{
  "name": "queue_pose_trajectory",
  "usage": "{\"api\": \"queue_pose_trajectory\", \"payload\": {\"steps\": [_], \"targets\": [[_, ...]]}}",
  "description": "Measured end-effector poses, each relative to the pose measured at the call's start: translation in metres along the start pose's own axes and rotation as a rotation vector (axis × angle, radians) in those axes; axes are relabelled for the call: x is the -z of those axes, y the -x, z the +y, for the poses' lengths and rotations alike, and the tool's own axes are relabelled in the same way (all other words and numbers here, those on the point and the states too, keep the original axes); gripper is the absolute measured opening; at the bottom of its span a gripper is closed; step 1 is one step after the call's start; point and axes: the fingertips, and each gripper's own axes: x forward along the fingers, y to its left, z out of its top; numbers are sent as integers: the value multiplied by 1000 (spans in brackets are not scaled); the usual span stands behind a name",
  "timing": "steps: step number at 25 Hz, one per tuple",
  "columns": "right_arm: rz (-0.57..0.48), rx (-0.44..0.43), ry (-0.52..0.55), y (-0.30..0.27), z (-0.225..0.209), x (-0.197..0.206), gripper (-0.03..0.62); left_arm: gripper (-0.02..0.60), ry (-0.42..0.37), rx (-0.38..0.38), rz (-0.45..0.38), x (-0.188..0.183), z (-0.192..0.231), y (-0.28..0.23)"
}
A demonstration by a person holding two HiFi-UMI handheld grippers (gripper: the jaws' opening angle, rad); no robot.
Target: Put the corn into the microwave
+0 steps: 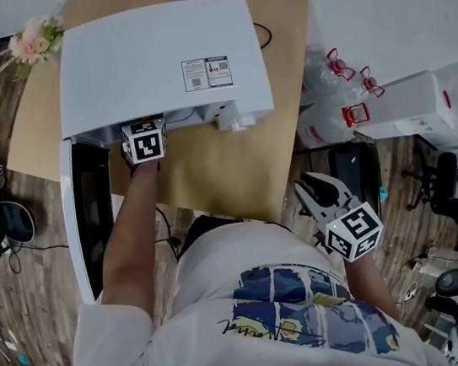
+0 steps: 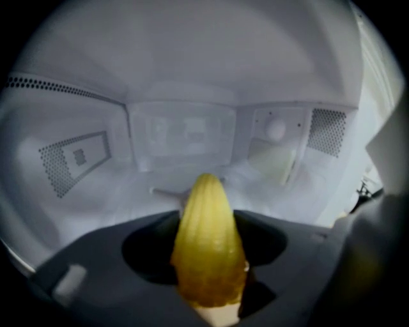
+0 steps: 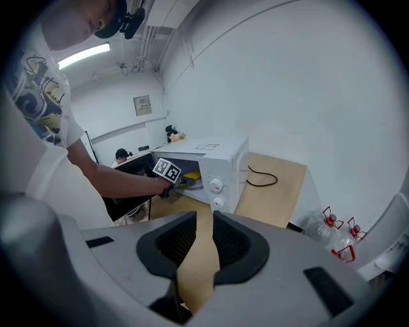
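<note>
Head view: left gripper point(image 1: 145, 140) reaches into the mouth of the open white microwave point(image 1: 159, 60). Right gripper point(image 1: 314, 193) hangs well apart from it, beside our torso.

Left gripper view: we see the jaws set wide, pinching the corn point(image 2: 208, 249) at its thick end, tip pointing into the cavity.

Right gripper view: jaws narrowly parted, nothing between them.
</note>
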Motion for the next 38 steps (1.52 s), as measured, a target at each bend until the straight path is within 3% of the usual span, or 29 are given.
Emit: {"api": "queue_pose_trajectory", "payload": {"steps": [9,25,31,34,38], "targets": [[-15,-15,7,11,-6,7,77,336,49,-65,10,12,3,12],[-61,-154,76,40,-32,20,75,336,166,-184,13,39,-26,86],[-87,-219,112,50,-38,26,67,328,224,-162,27,55,-58,117],[-99,-243,123,57,-43,33,63,294,278,-139,21,62,-78,134],[-104,-272,140,71,-51,44,55,236,294,-59,1,69,-122,160]]}}
